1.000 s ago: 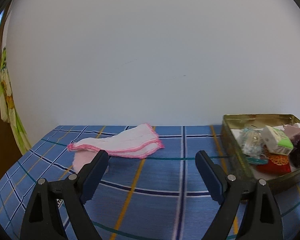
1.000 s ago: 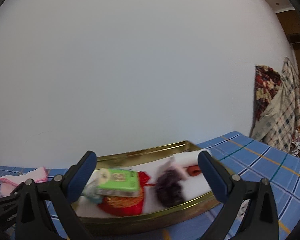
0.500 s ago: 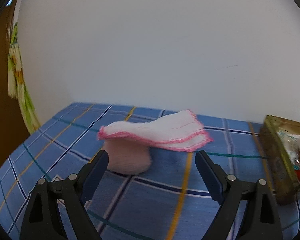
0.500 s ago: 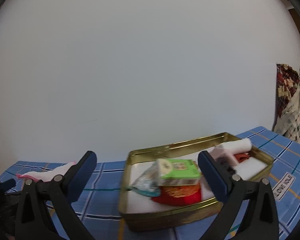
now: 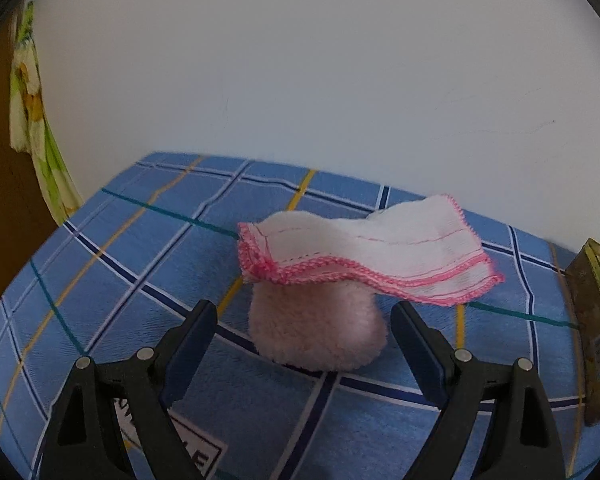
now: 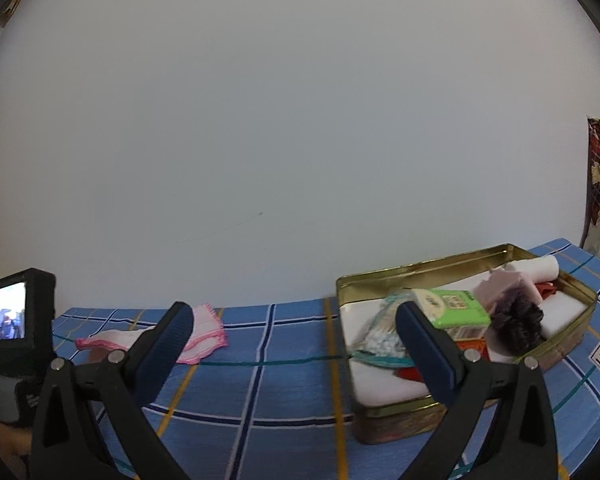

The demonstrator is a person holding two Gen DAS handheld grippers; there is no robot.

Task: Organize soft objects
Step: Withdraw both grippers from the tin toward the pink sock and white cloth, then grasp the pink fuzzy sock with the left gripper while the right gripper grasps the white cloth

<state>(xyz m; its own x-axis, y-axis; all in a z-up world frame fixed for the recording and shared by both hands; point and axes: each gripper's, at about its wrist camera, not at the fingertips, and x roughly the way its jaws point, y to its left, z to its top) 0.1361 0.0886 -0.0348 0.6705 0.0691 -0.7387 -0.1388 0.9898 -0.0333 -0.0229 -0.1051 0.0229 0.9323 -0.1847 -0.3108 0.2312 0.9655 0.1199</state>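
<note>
Now the left gripper (image 5: pixel 302 330) is hovering low over the bench (image 5: pixel 120 248), its fingers (image 5: pixel 192 340) spread wide and gripping nothing, one on each side of the pink puff (image 5: pixel 318 328). The puff is lying on the blue checked cover, and the cloth (image 5: pixel 364 252) is draping over its far half. Closing from here could pinch the cloth's hem along with the puff and drag both, since the cloth is resting on it; a soft, rounded puff may also squash and slip out if it is caught too near its front edge. The right gripper (image 6: pixel 292 342) is hanging released too, empty, between the cloth and the tin (image 6: pixel 420 276). The tin is sitting well right of the puff and is already holding a green pack (image 6: pixel 456 312), a dark scrunchie (image 6: pixel 518 326) and other bits, so free room inside is looking scarce.
</note>
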